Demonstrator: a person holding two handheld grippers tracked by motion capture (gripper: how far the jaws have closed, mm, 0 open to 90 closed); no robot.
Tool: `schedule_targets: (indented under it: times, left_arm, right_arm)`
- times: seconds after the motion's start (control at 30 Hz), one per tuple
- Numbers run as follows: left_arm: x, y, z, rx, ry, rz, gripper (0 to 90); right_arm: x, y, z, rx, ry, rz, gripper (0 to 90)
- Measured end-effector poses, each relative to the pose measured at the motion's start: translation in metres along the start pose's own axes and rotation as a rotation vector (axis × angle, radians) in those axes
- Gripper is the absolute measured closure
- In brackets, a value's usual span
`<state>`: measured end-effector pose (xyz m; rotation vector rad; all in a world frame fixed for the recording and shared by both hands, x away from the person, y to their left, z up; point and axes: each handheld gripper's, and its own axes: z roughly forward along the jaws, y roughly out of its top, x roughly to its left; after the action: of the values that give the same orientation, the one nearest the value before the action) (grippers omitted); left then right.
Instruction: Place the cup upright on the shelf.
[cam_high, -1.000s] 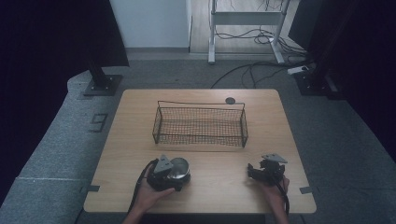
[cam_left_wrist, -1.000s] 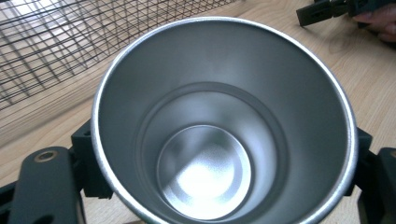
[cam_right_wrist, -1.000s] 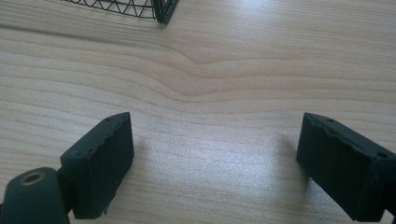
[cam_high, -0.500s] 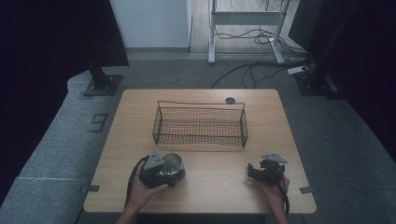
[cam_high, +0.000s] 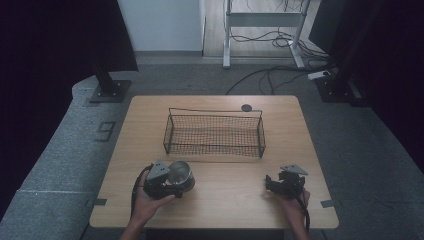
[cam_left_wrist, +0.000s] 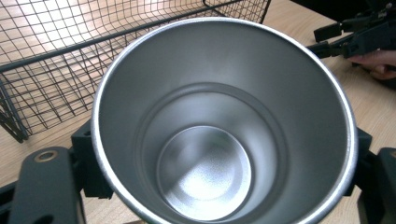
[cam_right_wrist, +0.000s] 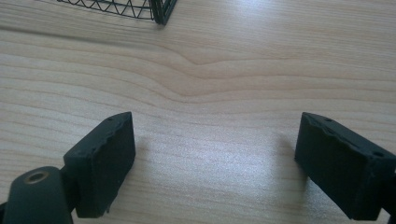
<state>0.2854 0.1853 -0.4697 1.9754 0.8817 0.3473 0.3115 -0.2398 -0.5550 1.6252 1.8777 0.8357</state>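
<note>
A light wooden worktop (cam_high: 215, 200) is seen from above, standing on grey carpet. A black wire basket (cam_high: 214, 132) is set across the middle of the worktop, toward the far side, and nothing can be seen inside it. A small dark round disc (cam_high: 246, 107) lies on the worktop just beyond the basket's far right corner.

At the near left, the left gripper (cam_high: 162, 181) is held in a person's left hand (cam_high: 150, 202). A metal cup (cam_high: 179, 174) is gripped between its jaws, which are closed against the cup's sides. In the left gripper view, the cup (cam_left_wrist: 224, 121) is seen from its open mouth, with a brushed steel inside and nothing in it; the black jaws are pressed to its outer wall at either side. The cup is held just in front of the basket (cam_left_wrist: 60, 60), near its left end. Whether the cup's base touches the worktop cannot be told.

At the near right, the right gripper (cam_high: 286, 183) is held in the person's right hand (cam_high: 295, 202), well apart from the left one. In the right gripper view, its jaws are spread wide with nothing between them, close above bare wood (cam_right_wrist: 215, 70). A corner of the basket (cam_right_wrist: 159, 11) is seen at the top edge.
</note>
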Motion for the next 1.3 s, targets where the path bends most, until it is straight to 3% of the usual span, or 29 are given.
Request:
schedule_targets:
  times: [0.43, 0.63, 1.13, 1.3]
  left_arm:
    - [0.006, 0.014, -0.004, -0.022, 0.015, 0.015, 18.5]
    - [0.007, 0.018, -0.002, -0.006, 0.016, 0.050, 18.5]
    - [0.011, 0.031, 0.009, -0.007, -0.013, 0.075, 18.5]
    - [0.015, 0.041, 0.012, -0.016, -0.026, 0.062, 18.6]
  right_arm:
    - [0.000, 0.000, 0.000, -0.001, -0.004, 0.006, 12.6]
    - [0.000, 0.000, 0.000, -0.001, -0.006, 0.007, 12.6]
    - [0.000, 0.000, 0.000, 0.000, -0.009, 0.010, 12.7]
    - [0.000, 0.000, 0.000, 0.000, -0.009, 0.010, 12.7]
